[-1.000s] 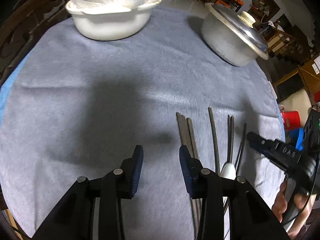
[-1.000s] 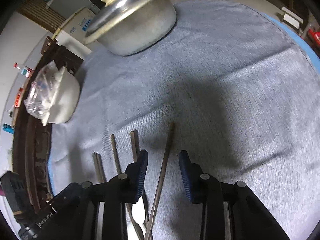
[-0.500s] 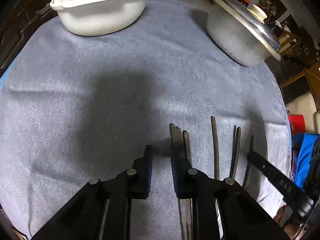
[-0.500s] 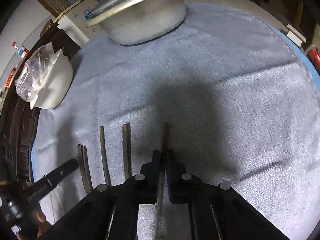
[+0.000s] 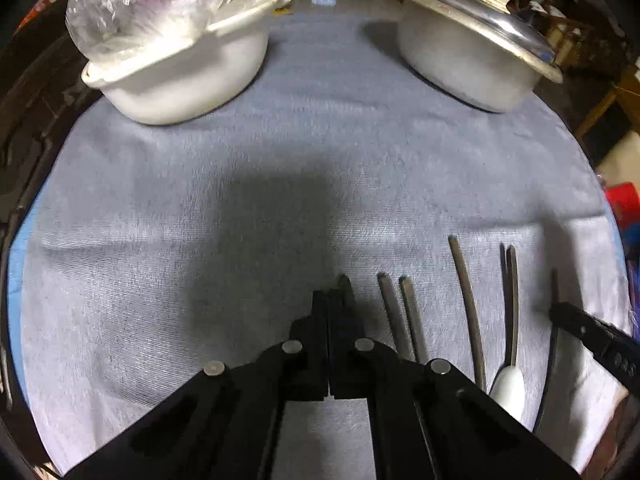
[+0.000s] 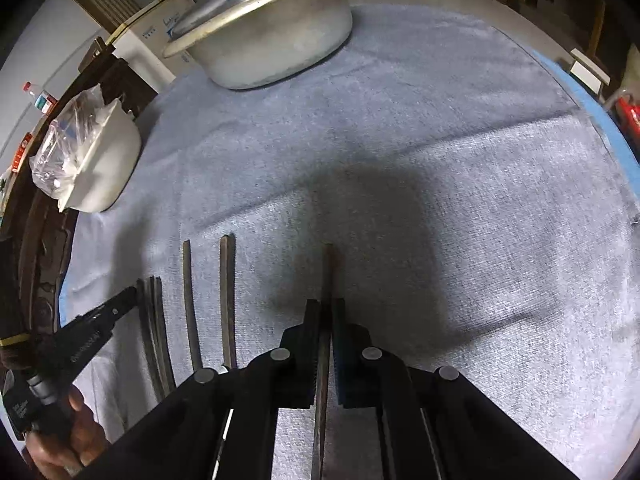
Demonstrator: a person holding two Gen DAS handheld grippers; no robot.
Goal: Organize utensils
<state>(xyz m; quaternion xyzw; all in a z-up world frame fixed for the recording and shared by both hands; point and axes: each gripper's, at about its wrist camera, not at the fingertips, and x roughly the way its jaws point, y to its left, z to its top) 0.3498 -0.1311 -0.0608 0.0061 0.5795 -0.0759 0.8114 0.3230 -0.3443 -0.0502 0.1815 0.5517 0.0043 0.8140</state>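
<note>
Several dark utensil handles lie in a row on the grey cloth (image 5: 280, 168). In the left wrist view, my left gripper (image 5: 328, 300) is shut; a dark handle tip (image 5: 344, 282) shows just past its fingers, and whether it is gripped I cannot tell. To its right lie two handles (image 5: 396, 308), a single one (image 5: 466, 292), a pair with a white spoon bowl (image 5: 508, 388), and my right gripper (image 5: 576, 324). In the right wrist view, my right gripper (image 6: 328, 308) is shut on a thin dark utensil (image 6: 328, 272). My left gripper (image 6: 116, 304) reaches the leftmost handles (image 6: 154, 312).
A white pot covered with clear plastic (image 5: 180, 64) stands at the back left. A metal pot with a lid (image 5: 476, 52) stands at the back right. The cloth's blue edge (image 6: 596, 108) runs along the right. Other handles (image 6: 226, 288) lie left of my right gripper.
Both grippers have closed from open. The right one has closed on the thin utensil. The left one has shifted left, to the leftmost handle.
</note>
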